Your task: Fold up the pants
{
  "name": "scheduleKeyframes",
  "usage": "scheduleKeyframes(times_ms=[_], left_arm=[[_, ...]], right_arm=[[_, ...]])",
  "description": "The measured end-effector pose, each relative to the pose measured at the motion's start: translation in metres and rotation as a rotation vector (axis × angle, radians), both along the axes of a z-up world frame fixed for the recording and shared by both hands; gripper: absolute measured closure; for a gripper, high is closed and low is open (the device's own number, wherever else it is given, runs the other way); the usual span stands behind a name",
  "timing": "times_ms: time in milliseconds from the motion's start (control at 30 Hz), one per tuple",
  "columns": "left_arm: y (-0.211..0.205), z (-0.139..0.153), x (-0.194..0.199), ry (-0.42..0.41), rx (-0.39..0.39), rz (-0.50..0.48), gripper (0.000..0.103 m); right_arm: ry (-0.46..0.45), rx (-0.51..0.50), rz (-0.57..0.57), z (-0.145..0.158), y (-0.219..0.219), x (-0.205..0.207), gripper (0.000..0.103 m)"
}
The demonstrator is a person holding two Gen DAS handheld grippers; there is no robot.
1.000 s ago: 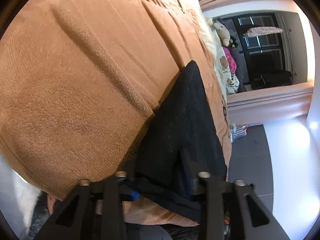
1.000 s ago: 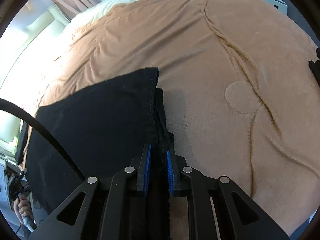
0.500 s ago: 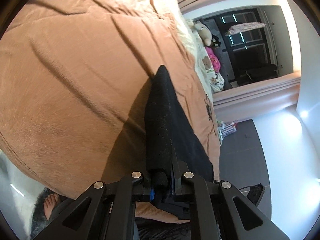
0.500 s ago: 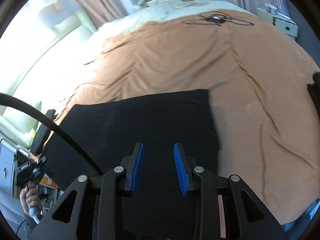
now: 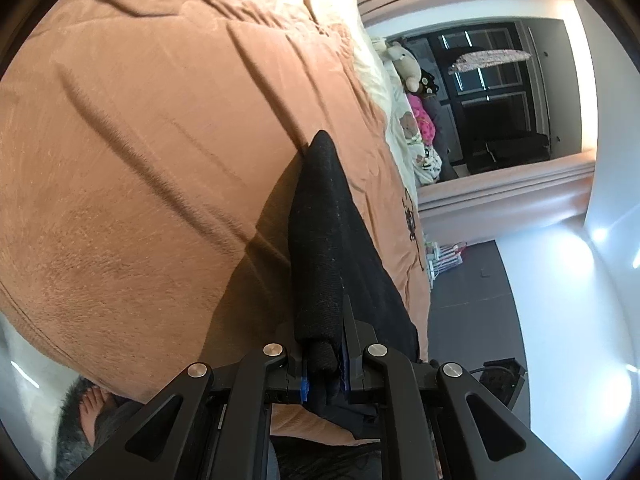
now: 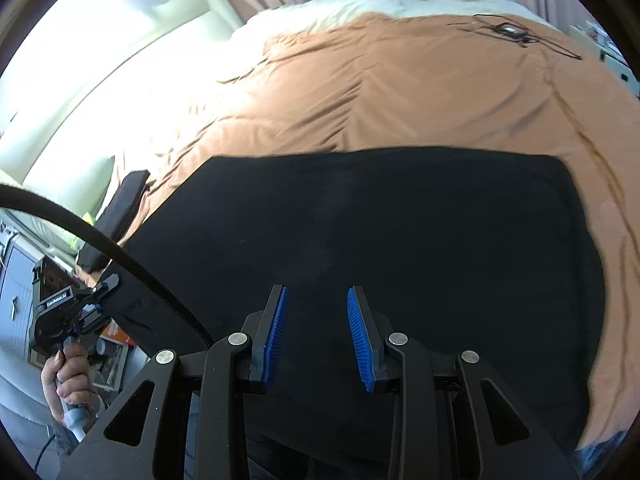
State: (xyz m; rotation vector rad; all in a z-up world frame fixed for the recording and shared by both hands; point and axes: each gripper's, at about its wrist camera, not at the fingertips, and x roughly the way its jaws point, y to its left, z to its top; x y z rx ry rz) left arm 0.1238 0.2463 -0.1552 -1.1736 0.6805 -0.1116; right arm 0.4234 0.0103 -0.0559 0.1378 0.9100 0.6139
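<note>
Fingers (image 5: 352, 340) on the left gripper (image 5: 322, 364) pinch a pants (image 6: 380, 240) edge. Right gripper (image 6: 318, 334) fingers gape over pants, gripping nothing, bed (image 6: 400, 92) beyond.

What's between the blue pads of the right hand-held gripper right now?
Nothing is clamped: in the right wrist view the right hand-held gripper stands open, and only the flat black pants on the brown blanket show through the gap.

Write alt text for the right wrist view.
The right gripper, fingers apart and holding nothing, hovers over black pants spread flat on a brown blanket. At far left, a hand holds the left gripper, which pinches the pants' edge.
</note>
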Motion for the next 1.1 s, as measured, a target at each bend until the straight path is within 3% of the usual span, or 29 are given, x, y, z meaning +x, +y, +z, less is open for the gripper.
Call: scheduleKeyframes(times_ms=[300,533,667,833,967,1100], left_arm=[[0.007,-0.008,0.002,-0.008,-0.048,-0.009,0.091],[0.011,-0.02,0.0,-0.002,-0.078,-0.006,0.091],[0.012,-0.027,-0.004,0.006,-0.094,0.007,0.091],[0.01,-0.029,-0.011,0.013,-0.104,0.019,0.091],[0.009,-0.029,-0.014,0.019,-0.108,0.028,0.091],[0.006,-0.03,-0.015,0.032,-0.101,0.04,0.079]], right_arm=[[0.05,-0.029,0.082,-0.031,0.059,-0.004,0.074],[0.073,-0.062,0.107,-0.053,0.075,-0.024,0.074],[0.056,-0.137,0.147,-0.053,0.082,-0.039,0.074],[0.009,-0.125,0.088,-0.033,0.074,-0.032,0.074],[0.0,-0.145,0.017,-0.034,0.068,-0.016,0.074],[0.02,-0.159,-0.023,-0.043,0.071,0.003,0.074]])
